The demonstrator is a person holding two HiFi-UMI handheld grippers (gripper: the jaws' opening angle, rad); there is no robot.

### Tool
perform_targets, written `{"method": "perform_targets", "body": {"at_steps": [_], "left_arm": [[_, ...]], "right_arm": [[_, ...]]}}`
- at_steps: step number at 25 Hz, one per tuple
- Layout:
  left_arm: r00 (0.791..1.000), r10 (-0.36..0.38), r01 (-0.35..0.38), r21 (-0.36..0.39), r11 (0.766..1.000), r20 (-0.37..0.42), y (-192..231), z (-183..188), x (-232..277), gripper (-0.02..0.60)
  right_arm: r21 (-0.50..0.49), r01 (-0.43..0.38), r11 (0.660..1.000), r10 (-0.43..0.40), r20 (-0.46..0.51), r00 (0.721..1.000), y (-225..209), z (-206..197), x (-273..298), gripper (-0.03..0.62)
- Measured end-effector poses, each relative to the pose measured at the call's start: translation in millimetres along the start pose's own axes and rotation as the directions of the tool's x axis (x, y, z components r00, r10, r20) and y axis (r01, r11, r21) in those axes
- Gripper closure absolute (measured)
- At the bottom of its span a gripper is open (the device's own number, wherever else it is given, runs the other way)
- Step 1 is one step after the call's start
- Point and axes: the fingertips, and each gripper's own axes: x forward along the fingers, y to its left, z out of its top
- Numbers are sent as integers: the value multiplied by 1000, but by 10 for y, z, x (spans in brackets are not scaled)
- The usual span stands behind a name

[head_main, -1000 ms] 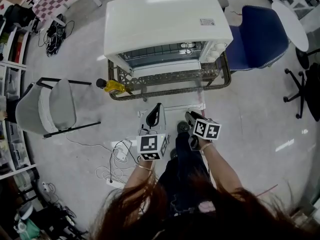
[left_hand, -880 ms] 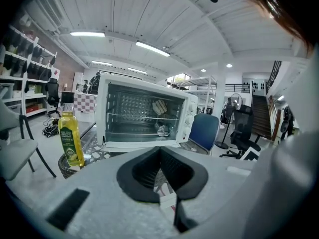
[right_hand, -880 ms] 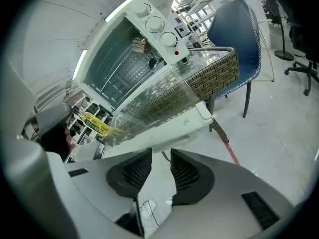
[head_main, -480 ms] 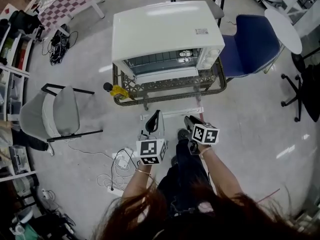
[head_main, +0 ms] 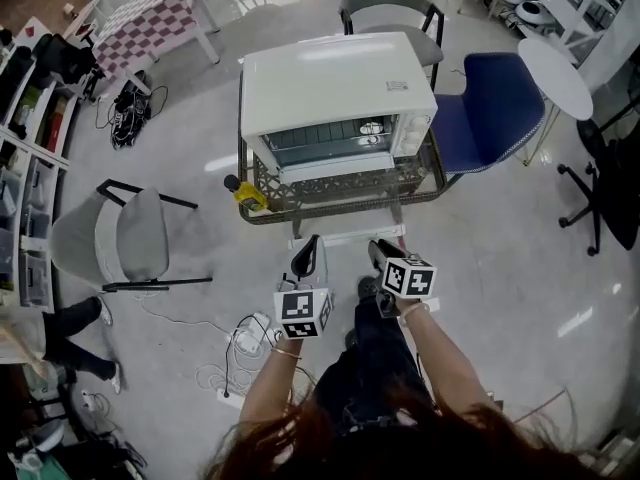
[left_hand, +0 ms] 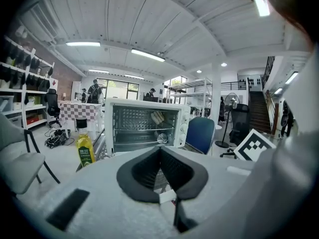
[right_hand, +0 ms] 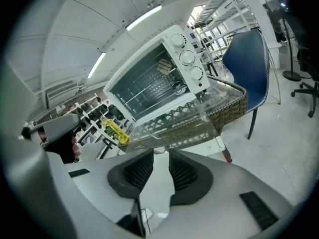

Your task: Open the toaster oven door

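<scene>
The white toaster oven (head_main: 340,88) stands on a wicker table (head_main: 300,206) ahead of me. Its rack and interior (left_hand: 142,126) show plainly, and the door looks folded down in front. Both grippers hang over the floor, short of the table and touching nothing. My left gripper (head_main: 308,252) (left_hand: 160,151) is shut, its dark pads meeting at the tip with nothing between them. The jaws of my right gripper (head_main: 380,252) (right_hand: 159,158) have just been closing. A narrow gap still shows bare floor between them, so it is open and empty.
A yellow oil bottle (head_main: 248,195) stands at the table's left end. A blue chair (head_main: 485,113) is right of the oven, a grey folding chair (head_main: 130,238) to the left, and a green chair (head_main: 385,13) behind. Cables and a power strip (head_main: 240,338) lie on the floor.
Both grippers have lifted. The oven and table now look smaller and farther off and have shifted a little right in the head view. The right jaws' gap has narrowed.
</scene>
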Motion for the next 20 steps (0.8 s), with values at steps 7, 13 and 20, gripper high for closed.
{"method": "perform_targets", "body": {"at_steps": [7,13,20], "left_arm": [[1000,-7,6,32,999,11,-68,123,-253,568],[999,-25,23,46,999,31,-134,280,-444,568],[998,-32,28,58,998,62,-209,405,-646,568]], "right_arm": [[-75,-4,997,8,47,999,240,145,-243,519],[-108,2,994,8,86,996,424,223,-471,531],[-146,16,989,3,127,992,576,258,-698,539]]}}
